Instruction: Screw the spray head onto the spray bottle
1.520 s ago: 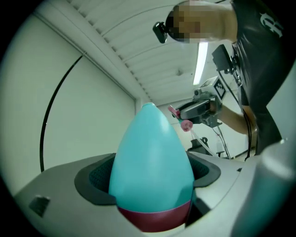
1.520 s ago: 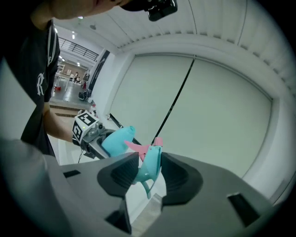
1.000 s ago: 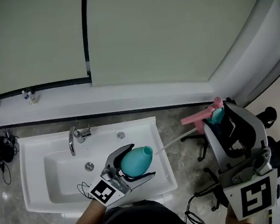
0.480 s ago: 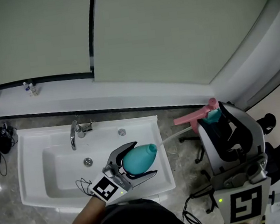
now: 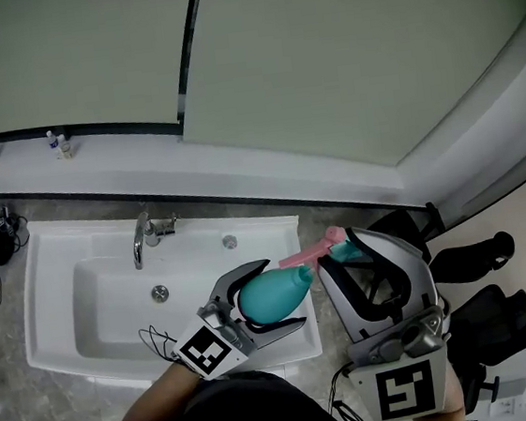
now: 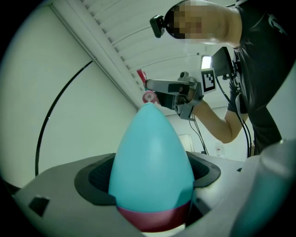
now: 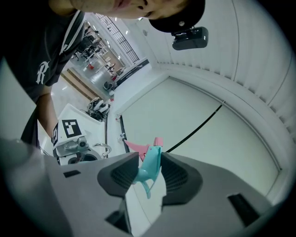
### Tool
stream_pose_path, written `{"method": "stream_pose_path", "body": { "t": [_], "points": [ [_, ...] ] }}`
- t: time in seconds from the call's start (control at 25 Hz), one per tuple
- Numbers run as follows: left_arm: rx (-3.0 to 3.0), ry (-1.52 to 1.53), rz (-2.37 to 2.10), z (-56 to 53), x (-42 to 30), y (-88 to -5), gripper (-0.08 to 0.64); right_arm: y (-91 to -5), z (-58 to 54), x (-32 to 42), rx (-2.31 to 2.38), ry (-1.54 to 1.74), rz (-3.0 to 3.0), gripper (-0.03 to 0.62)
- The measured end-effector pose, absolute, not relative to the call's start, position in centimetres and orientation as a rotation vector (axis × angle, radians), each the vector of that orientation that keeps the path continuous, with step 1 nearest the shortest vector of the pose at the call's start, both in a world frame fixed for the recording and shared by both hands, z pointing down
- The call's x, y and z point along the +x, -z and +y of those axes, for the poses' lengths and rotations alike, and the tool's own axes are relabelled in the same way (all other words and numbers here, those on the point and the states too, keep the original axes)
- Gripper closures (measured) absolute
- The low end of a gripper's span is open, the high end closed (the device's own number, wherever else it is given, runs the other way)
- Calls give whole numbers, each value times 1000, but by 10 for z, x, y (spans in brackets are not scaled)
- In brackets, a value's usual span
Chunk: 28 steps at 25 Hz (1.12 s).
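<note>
The left gripper (image 5: 280, 294) clenches the teal egg-shaped plastic spray bottle (image 5: 265, 297) at frame centre, neck pointing right; its opaque wall hides any contents. The right gripper (image 5: 351, 253) pinches the teal-and-pink plastic spray head (image 5: 308, 254), just above that neck. The bottle hangs over the white rectangular sink's (image 5: 87, 236) right end.
</note>
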<state>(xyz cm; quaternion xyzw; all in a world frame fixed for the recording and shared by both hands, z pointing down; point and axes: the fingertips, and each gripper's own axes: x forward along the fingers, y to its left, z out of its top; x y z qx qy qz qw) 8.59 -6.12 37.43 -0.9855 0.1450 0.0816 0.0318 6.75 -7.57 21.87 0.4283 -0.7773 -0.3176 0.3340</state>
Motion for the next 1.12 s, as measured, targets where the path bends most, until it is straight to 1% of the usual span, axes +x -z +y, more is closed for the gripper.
{"method": "stream_pose_path", "body": {
  "t": [0.4, 0.8, 1.12],
  "points": [
    [-3055, -303, 466, -70, 83, -370, 121, -243, -81, 60, 1107, 775, -2057, 438],
    [-3050, -282, 513, -72, 89, -367, 121, -247, -82, 54, 1036, 949, -1925, 439],
    [-3023, -246, 602, -79, 89, -370, 121, -252, -92, 54, 1084, 874, -1843, 437]
  ]
}}
